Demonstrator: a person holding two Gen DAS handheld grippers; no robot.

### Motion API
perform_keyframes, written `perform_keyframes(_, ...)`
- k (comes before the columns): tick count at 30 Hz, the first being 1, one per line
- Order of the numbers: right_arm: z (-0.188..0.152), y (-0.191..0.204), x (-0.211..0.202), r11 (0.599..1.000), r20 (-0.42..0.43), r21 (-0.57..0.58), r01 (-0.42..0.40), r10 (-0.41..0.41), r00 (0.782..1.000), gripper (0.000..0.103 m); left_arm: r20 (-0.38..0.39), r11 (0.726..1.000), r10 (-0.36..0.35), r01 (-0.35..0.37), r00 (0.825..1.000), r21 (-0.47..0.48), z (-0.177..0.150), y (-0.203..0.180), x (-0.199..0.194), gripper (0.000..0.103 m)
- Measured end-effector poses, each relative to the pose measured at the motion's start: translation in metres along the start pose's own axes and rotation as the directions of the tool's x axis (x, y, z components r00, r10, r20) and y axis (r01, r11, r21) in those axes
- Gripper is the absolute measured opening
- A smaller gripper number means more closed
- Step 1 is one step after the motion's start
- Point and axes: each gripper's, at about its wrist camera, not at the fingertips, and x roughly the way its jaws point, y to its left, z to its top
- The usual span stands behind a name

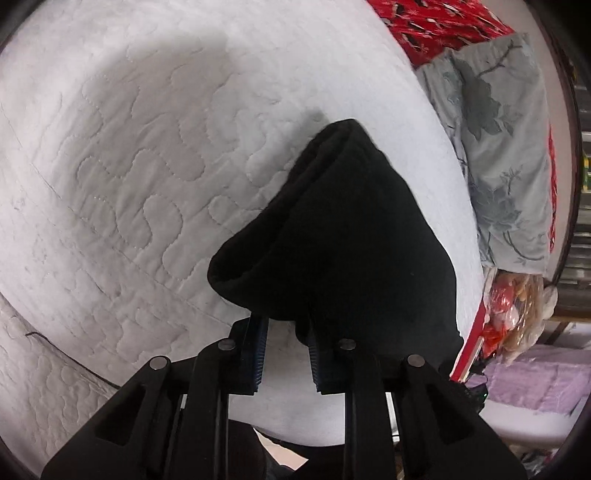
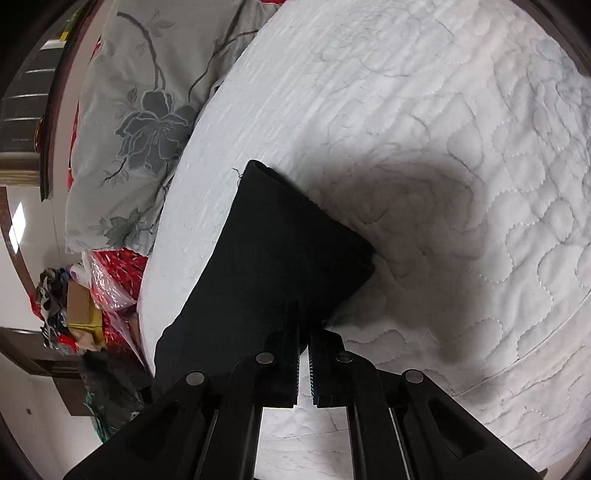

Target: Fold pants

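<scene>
Both tongs were clamped on the black pants (image 1: 343,236): left tongs (image 1: 286,328) and right tongs (image 2: 303,332) held them above the white quilted bed (image 1: 129,166). A floral pillow (image 2: 140,110) lay just beside, with bagged clutter (image 2: 107,280) beyond the bed's edge.

The left tongs (image 1: 286,325) reached forward with their blue-padded fingers (image 1: 256,350) partly closed, the tips buried in a bunch of black pants (image 1: 343,236). The fabric hung in a folded, layered wad above the white quilted bed (image 1: 129,166), its rolled edges showing on the left side. To the right, at the bed's edge, lay a grey floral pillow (image 1: 506,155) with red patterned cloth (image 1: 436,22) behind it, and a plastic bag (image 1: 517,306) of red and yellowish items just below the pillow.
</scene>
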Motion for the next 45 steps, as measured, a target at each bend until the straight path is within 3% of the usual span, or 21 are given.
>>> perform_keyframes(5,0.000,0.011,-0.030,0.998,-0.011,-0.065,0.017,-0.018,1.000,0.011,0.036,0.989,-0.021,0.016,0.999,0.149,-0.026,-0.022,-0.035,0.020)
perform_keyframes(7,0.006,0.010,-0.050,0.996,0.025,-0.090,0.025,-0.023,0.999,0.011,0.062,0.982,-0.037,0.025,0.997,0.188,-0.028,-0.027,-0.051,0.020)
perform_keyframes(9,0.019,0.014,-0.067,0.992,0.079,-0.119,0.036,-0.027,0.997,0.023,0.121,0.976,-0.026,-0.001,0.992,0.219,-0.018,-0.038,-0.065,0.025)
perform_keyframes(11,0.032,0.018,-0.075,0.991,0.119,-0.127,0.040,-0.025,0.993,0.041,0.177,0.972,0.039,-0.078,0.983,0.222,-0.003,-0.051,-0.063,0.053)
perform_keyframes(12,0.038,0.019,-0.074,0.991,0.121,-0.129,0.034,-0.018,0.992,0.047,0.206,0.969,0.074,-0.119,0.976,0.217,0.003,-0.054,-0.061,0.055)
perform_keyframes(14,0.049,0.026,-0.063,0.988,0.108,-0.147,0.040,-0.024,0.994,0.047,0.225,0.959,0.155,-0.201,0.962,0.200,0.018,-0.059,-0.049,0.055)
perform_keyframes(16,0.054,0.032,-0.052,0.984,0.109,-0.168,0.067,-0.049,0.993,0.047,0.204,0.955,0.187,-0.227,0.961,0.193,0.028,-0.061,-0.035,0.055)
perform_keyframes(21,0.067,0.045,-0.016,0.965,0.087,-0.226,0.134,-0.117,0.989,0.047,0.204,0.915,0.304,-0.345,0.931,0.209,0.038,-0.069,-0.004,0.055)
perform_keyframes(22,0.068,0.048,-0.008,0.957,0.082,-0.245,0.155,-0.139,0.987,0.047,0.207,0.908,0.321,-0.363,0.924,0.210,0.038,-0.068,-0.001,0.055)
perform_keyframes(23,0.070,0.051,-0.002,0.947,0.075,-0.269,0.178,-0.164,0.984,0.040,0.222,0.894,0.350,-0.395,0.910,0.211,0.038,-0.070,0.003,0.055)
perform_keyframes(24,0.070,0.059,0.008,0.915,0.066,-0.328,0.234,-0.225,0.972,0.011,0.244,0.873,0.388,-0.439,0.889,0.212,0.039,-0.072,0.006,0.055)
perform_keyframes(25,0.070,0.063,0.011,0.899,0.071,-0.353,0.259,-0.251,0.965,0.006,0.266,0.862,0.406,-0.463,0.874,0.207,0.039,-0.072,0.007,0.054)
perform_keyframes(27,0.072,0.070,0.005,0.905,0.104,-0.356,0.231,-0.207,0.973,0.005,0.294,0.852,0.424,-0.487,0.857,0.190,0.038,-0.074,0.010,0.054)
perform_keyframes(29,0.077,0.068,0.001,0.924,0.120,-0.331,0.193,-0.162,0.979,0.005,0.303,0.825,0.469,-0.534,0.830,0.185,0.038,-0.075,0.023,0.055)
perform_keyframes(31,0.080,0.061,0.011,0.914,0.104,-0.323,0.244,-0.222,0.969,0.006,0.313,0.821,0.479,-0.545,0.820,0.171,0.039,-0.074,0.027,0.055)
perform_keyframes(33,0.079,0.055,0.018,0.910,0.093,-0.318,0.264,-0.247,0.964,0.014,0.304,0.836,0.469,-0.528,0.829,0.149,0.040,-0.074,0.023,0.055)
perform_keyframes(35,0.079,0.050,0.011,0.928,0.078,-0.295,0.227,-0.213,0.974,0.021,0.288,0.859,0.448,-0.497,0.846,0.124,0.038,-0.071,0.014,0.055)
perform_keyframes(37,0.079,0.047,0.002,0.938,0.064,-0.279,0.205,-0.195,0.979,0.025,0.288,0.887,0.416,-0.455,0.862,0.080,0.028,-0.069,-0.002,0.054)
perform_keyframes(40,0.079,0.041,-0.018,0.949,0.074,-0.263,0.174,-0.160,0.984,0.037,0.335,0.915,0.355,-0.398,0.873,0.065,-0.003,-0.083,-0.025,0.054)
perform_keyframes(42,0.081,0.035,-0.030,0.956,0.071,-0.248,0.155,-0.142,0.987,0.046,0.309,0.939,0.268,-0.319,0.913,0.129,-0.031,-0.107,-0.025,0.054)
perform_keyframes(45,0.083,0.027,-0.042,0.962,0.048,-0.238,0.135,-0.127,0.991,0.046,0.215,0.956,0.162,-0.208,0.963,0.208,-0.064,-0.146,-0.003,0.055)
